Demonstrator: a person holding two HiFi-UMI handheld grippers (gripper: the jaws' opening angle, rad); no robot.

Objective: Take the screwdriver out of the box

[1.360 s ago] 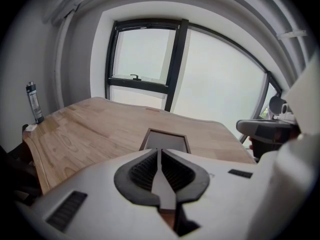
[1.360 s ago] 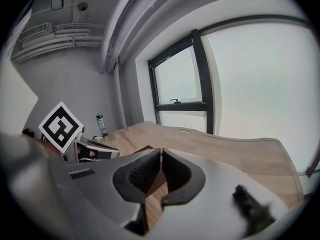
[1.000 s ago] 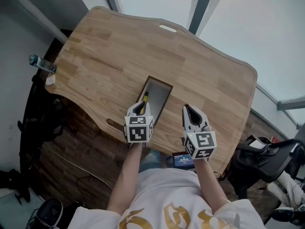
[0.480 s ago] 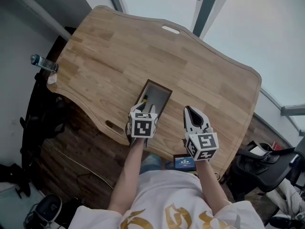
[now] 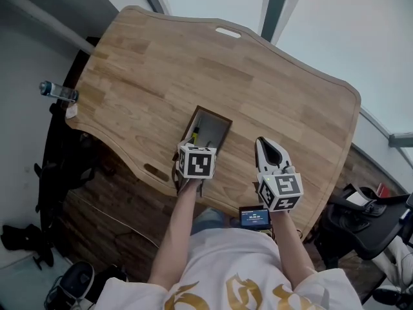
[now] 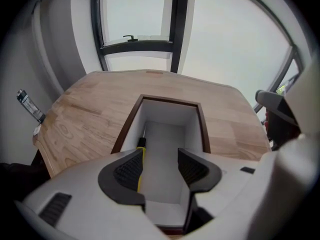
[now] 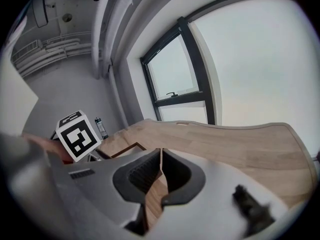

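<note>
A narrow brown-rimmed box (image 5: 224, 119) with a white inside sits in the wooden table (image 5: 258, 89) near its front edge. The screwdriver (image 6: 141, 145), yellow and black, lies along the box's left wall (image 5: 195, 134). My left gripper (image 6: 161, 166) points steeply down into the near end of the box (image 6: 197, 115); its jaws are opening and nothing is pressed between them, with the screwdriver just beside the left pad (image 6: 128, 170). In the head view its marker cube hides the left gripper (image 5: 191, 146) tips. My right gripper (image 5: 262, 142) hovers over the bare table right of the box, shut and empty (image 7: 161, 159).
A water bottle (image 5: 57, 92) stands off the table's left edge. A small device with a lit screen (image 5: 254, 217) sits at the near edge by the person's body. A chair (image 5: 361, 215) is at the right. There is a slot (image 5: 227, 32) at the table's far edge.
The left gripper has tipped more steeply down and sunk toward the near end of the box. The right gripper has drifted right and toward the near edge.
</note>
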